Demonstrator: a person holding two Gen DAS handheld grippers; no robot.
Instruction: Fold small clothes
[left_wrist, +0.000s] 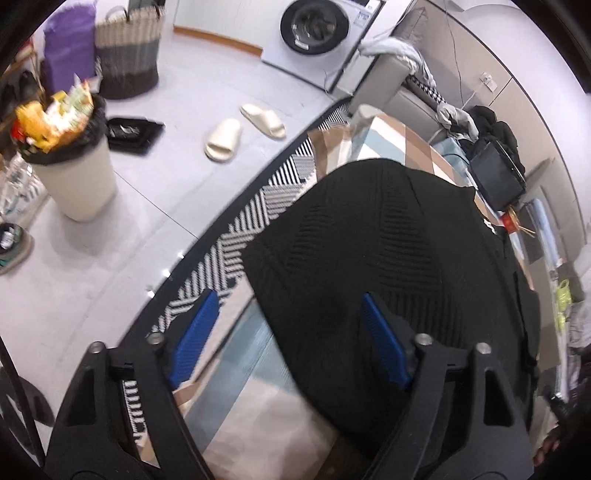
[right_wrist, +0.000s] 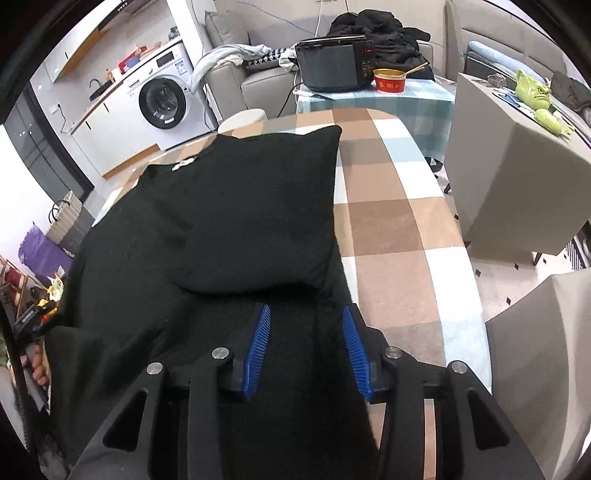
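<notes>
A black knit garment (left_wrist: 376, 236) lies spread on the table's checked cloth (left_wrist: 255, 406). In the right wrist view the same garment (right_wrist: 207, 236) has one side folded over onto itself, and a white label (right_wrist: 183, 164) shows near its far end. My left gripper (left_wrist: 288, 314) is open over the garment's near left edge, with one blue pad (left_wrist: 194, 336) over the cloth and rug and the other over the knit. My right gripper (right_wrist: 306, 314) is open just above the garment's near right edge. Black fabric lies flat under the gap, and the pads do not press on it.
Beyond the table's left edge are a striped rug (left_wrist: 236, 236), a full waste bin (left_wrist: 74, 162), slippers (left_wrist: 243, 133), a woven basket (left_wrist: 127, 48) and a washing machine (left_wrist: 314, 26). A black appliance (right_wrist: 332, 62) and a red bowl (right_wrist: 389, 81) stand beyond the far end. A grey box (right_wrist: 517, 158) is at the right, and a person's fingers (right_wrist: 37, 365) at the left.
</notes>
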